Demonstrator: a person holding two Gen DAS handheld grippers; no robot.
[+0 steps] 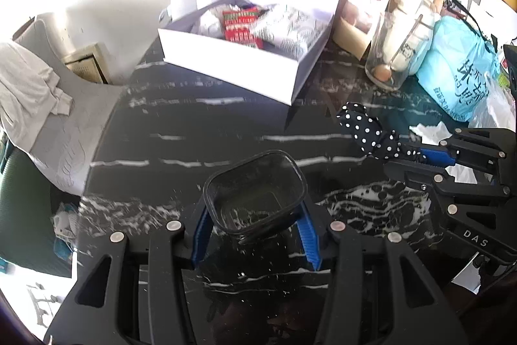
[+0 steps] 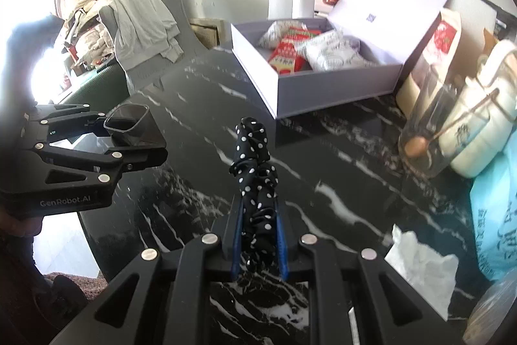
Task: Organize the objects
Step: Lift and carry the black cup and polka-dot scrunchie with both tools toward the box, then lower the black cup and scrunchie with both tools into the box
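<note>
My left gripper (image 1: pixel 255 217) is shut on a small dark see-through square container (image 1: pixel 255 193), which it holds above the black marble table (image 1: pixel 194 125). The container is upright and nothing shows inside it. My right gripper (image 2: pixel 258 206) is shut on a rolled black fabric piece with white polka dots (image 2: pixel 252 164), which sticks out forward past the blue pads. In the right wrist view the left gripper (image 2: pixel 106 131) and its container (image 2: pixel 129 125) appear at the left. The left wrist view shows the polka-dot fabric (image 1: pixel 365 128) at the right. An open white box (image 1: pixel 226 67) (image 2: pixel 339 92) with packets stands farther back.
A glass jar (image 2: pixel 426 131) and a white ceramic jar (image 2: pixel 478 125) stand at the right, beside a light blue bag (image 1: pixel 458 67). A crumpled tissue (image 2: pixel 420 264) lies near the right gripper. Paper rolls (image 2: pixel 290 2) stand behind the box. A chair with draped cloth (image 2: pixel 142 21) is beyond the table's left edge.
</note>
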